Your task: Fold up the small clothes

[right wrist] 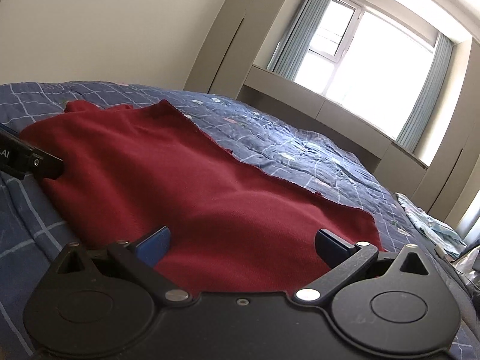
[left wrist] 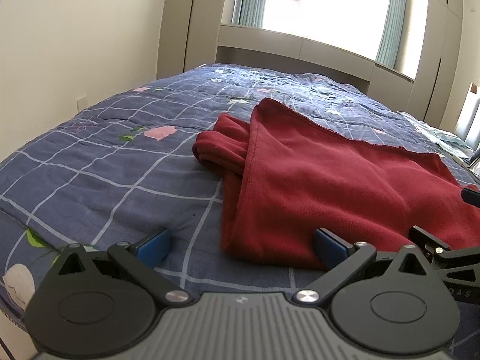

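Observation:
A dark red garment (left wrist: 330, 174) lies partly folded on the blue checked bedspread (left wrist: 105, 165), with a bunched sleeve at its far left. My left gripper (left wrist: 243, 247) is open at the garment's near left corner; its right finger is over the cloth, its left finger over the bedspread. My right gripper (right wrist: 243, 244) is open, low over the garment's (right wrist: 180, 180) near edge, holding nothing. The right gripper shows at the right edge of the left wrist view (left wrist: 435, 249). The left gripper shows at the left edge of the right wrist view (right wrist: 33, 162).
The bed runs back to a beige window bench (left wrist: 285, 48) and tall cupboards (left wrist: 186, 21). A cream wall (left wrist: 75, 45) is on the left. Light blue crumpled cloth (right wrist: 435, 228) lies at the bed's right edge.

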Demonstrator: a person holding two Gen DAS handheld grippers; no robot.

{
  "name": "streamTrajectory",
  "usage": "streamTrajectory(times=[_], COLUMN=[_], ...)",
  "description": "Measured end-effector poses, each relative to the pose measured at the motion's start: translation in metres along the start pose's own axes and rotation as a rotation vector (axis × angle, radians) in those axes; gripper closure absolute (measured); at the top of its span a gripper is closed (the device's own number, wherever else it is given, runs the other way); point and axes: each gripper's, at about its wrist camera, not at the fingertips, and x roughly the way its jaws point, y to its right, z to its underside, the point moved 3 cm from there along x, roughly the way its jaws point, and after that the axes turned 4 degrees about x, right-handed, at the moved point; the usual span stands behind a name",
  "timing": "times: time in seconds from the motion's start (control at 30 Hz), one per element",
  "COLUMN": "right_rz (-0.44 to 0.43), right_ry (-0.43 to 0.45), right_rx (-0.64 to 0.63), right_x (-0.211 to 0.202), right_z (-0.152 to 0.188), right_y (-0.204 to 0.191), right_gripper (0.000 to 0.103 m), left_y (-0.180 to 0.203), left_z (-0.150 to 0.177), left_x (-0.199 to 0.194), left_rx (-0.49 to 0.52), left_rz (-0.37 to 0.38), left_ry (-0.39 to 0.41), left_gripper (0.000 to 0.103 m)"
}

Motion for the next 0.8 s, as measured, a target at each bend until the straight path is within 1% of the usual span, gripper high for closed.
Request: streamTrajectory(times=[0.17,0.3,0.37,0.47,0.6,0.67,0.73,0.8], right_rz=[-0.002,-0.014,-0.006,0.019,0.019,0.011,0.011,0.015], right_ry=[0.011,0.011,0.021,0.043,0.043,0.039,0.041,0.043], right_rx=[0.002,0.023,0.022,-0.005,-0.005,0.006,0.006,0.002], right_x=[-0.002,-0.003,-0.005,-0.009,-0.008,-0.008,-0.008,-0.008], right_z=[0.001,0.002,0.003,0.004,0.004,0.004,0.004,0.004], right_y=[0.001,0.004,0.004,-0.001,-0.001,0.001,0.001,0.000], right_gripper=[0.001,0.001,0.001,0.001,0.001,0.001,0.001,0.001], left_y=[0.000,-0.005,-0.007,-0.012,-0.030,-0.035,-0.039,-0.042], left_z=[-0.002,-0.008,-0.010,-0.013,-0.023,-0.029,-0.036,-0.042], left_x=[0.000,-0.002,-0.004,-0.003,0.007,0.015,0.023,0.030], left_rx=[-0.021,-0.087,-0.096,-0.133,-0.243,-0.259,-0.252,-0.254], left_rz=[-0.005,0.018,0.036,0.073,0.135,0.165,0.206,0.243], left_ry=[-0.003,-0.044,-0.067,-0.090,-0.091,-0.095,-0.094,-0.096], left_gripper=[0.000,0.000,0.000,0.000,0.001,0.001,0.001,0.005])
